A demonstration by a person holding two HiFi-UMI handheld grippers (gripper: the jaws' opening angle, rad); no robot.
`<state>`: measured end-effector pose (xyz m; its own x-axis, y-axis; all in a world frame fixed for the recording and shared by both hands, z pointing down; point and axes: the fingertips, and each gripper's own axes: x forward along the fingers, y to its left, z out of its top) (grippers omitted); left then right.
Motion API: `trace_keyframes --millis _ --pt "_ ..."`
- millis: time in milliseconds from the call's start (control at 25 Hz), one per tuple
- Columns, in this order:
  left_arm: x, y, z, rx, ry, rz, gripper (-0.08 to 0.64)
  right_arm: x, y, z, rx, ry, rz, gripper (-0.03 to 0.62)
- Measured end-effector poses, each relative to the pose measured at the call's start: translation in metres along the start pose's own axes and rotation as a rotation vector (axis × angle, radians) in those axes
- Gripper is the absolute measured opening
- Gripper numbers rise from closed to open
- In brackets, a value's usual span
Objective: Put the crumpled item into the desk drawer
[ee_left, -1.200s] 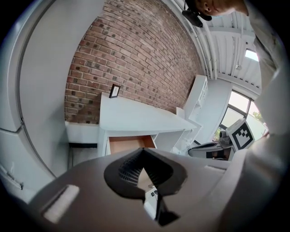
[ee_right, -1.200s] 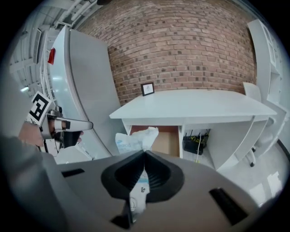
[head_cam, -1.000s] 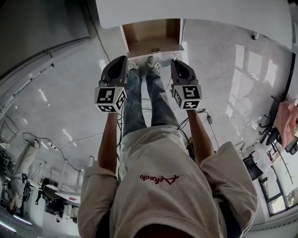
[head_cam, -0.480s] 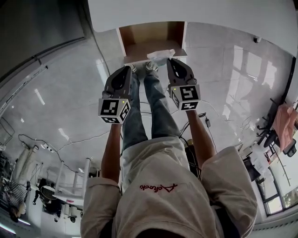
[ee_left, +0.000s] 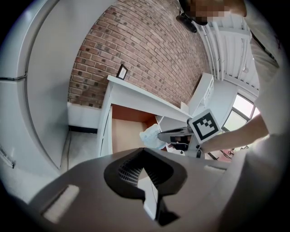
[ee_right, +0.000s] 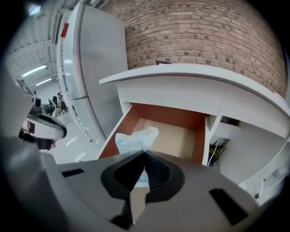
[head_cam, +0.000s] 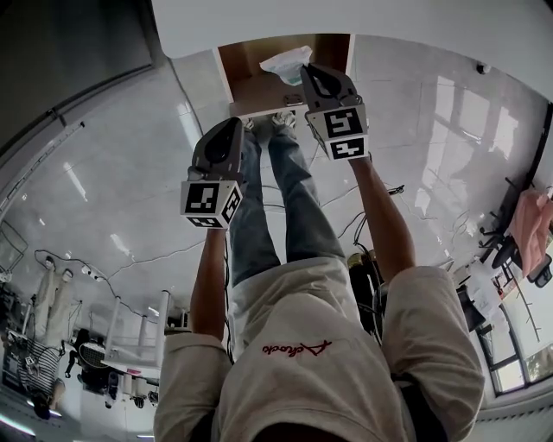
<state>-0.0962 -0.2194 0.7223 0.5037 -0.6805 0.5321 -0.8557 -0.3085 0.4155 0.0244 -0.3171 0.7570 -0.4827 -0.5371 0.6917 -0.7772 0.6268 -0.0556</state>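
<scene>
The desk drawer point(head_cam: 259, 82) stands pulled open under the white desk top point(head_cam: 346, 17), its brown inside bare point(ee_right: 181, 136). My right gripper point(head_cam: 302, 73) is shut on the crumpled item point(head_cam: 287, 62), a white and pale blue wad, and holds it over the drawer's open top. In the right gripper view the wad point(ee_right: 133, 138) sticks out past the closed tips point(ee_right: 144, 156), above the drawer's left part. My left gripper point(head_cam: 232, 129) hangs back, short of the drawer front, shut and empty point(ee_left: 144, 168). From there I see the wad point(ee_left: 149, 136) at the right gripper's tips point(ee_left: 159, 134).
A tall grey cabinet point(ee_right: 90, 68) stands left of the desk against a brick wall point(ee_right: 204, 36). Right of the drawer is an open desk bay with cables point(ee_right: 215, 147). The person's legs and shoes point(head_cam: 276, 121) stand just before the drawer front. Cables point(head_cam: 380, 207) lie on the tiled floor.
My right gripper has moved forward and over the open drawer, taking the crumpled item with it. The left gripper has stayed back near the drawer front.
</scene>
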Motion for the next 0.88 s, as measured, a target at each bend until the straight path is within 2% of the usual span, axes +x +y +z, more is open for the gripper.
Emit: trace_keyframes --millis 120,320,560,720,880 --pt "-0.001 0.000 -0.004 -0.013 0.002 0.000 0.008 0.018 -0.001 0.001 -0.131 0.055 0.011 0.014" --pt "-0.006 0.000 -0.016 -0.040 0.012 0.011 0.008 0.049 0.000 -0.014 -0.400 0.206 0.038 0.014" --pt "-0.010 0.002 -0.015 -0.042 0.003 0.022 0.007 0.080 0.013 -0.039 -0.732 0.370 0.119 0.014" --pt "-0.011 0.001 -0.012 -0.042 -0.008 0.022 0.008 0.092 0.023 -0.053 -0.857 0.441 0.176 0.014" --pt "-0.011 0.000 -0.014 -0.051 -0.009 0.025 0.008 0.105 0.026 -0.063 -0.902 0.472 0.214 0.014"
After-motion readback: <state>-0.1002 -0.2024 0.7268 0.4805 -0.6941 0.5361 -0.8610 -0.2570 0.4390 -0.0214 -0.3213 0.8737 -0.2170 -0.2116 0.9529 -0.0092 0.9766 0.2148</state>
